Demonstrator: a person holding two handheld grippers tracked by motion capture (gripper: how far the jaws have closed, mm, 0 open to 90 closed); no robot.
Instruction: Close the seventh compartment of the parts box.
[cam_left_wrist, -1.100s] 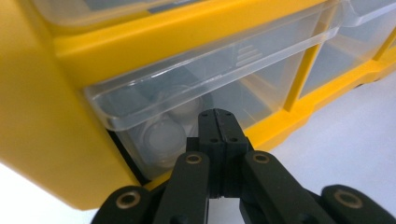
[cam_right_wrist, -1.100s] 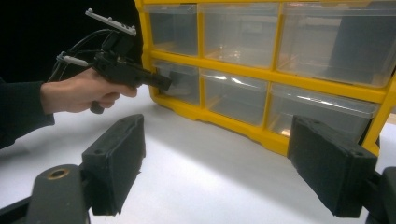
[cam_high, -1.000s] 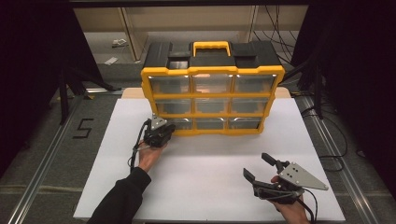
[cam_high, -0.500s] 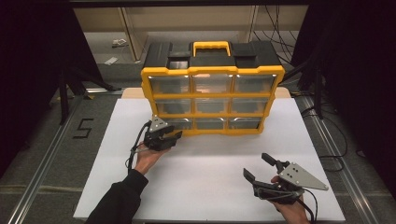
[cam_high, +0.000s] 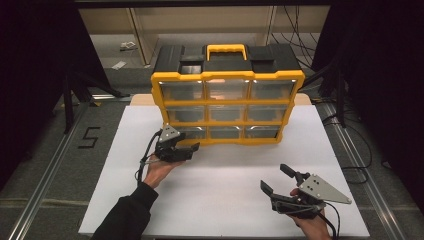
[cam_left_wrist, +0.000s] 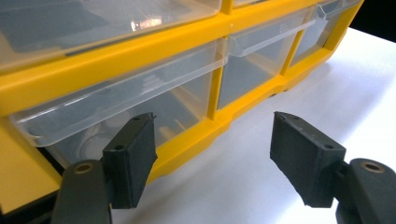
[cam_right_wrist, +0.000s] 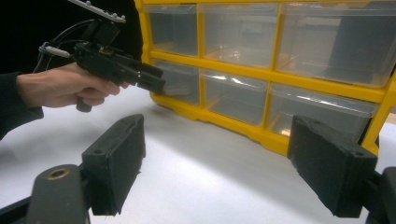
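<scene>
My left tool (cam_high: 192, 148) is parked right at the bottom-left drawer (cam_left_wrist: 140, 107) of the yellow organizer (cam_high: 227, 107), jaws spread apart with nothing between them. They've just been opening up. From the left gripper view that drawer looks like it sits a touch proud of the frame, with its clear lip sticking out just above my left pad, though I can't tell for sure that it's pulled out.

If the goal is to slide that drawer, I'd say the trick is to come in level, get one pad under the lip and one over it, and close on the lip itself, not on the yellow rail below. Pull straight back along the desk (cam_high: 225, 200), because the whole case could drag forward if I yank at an angle. It's a light plastic thing standing upright, so I'd go slow.

The organizer sits at the far middle of the white desk, nine see-through drawers in three rows, yellow frame, black top with a yellow carry handle (cam_high: 226, 50). There's something pale and roundish inside the bottom-left drawer, too blurry to call.

Over on the right, my right tool (cam_high: 276, 179) is hanging out near the front edge of the desk, well apart from the case, jaws wide and empty.
</scene>
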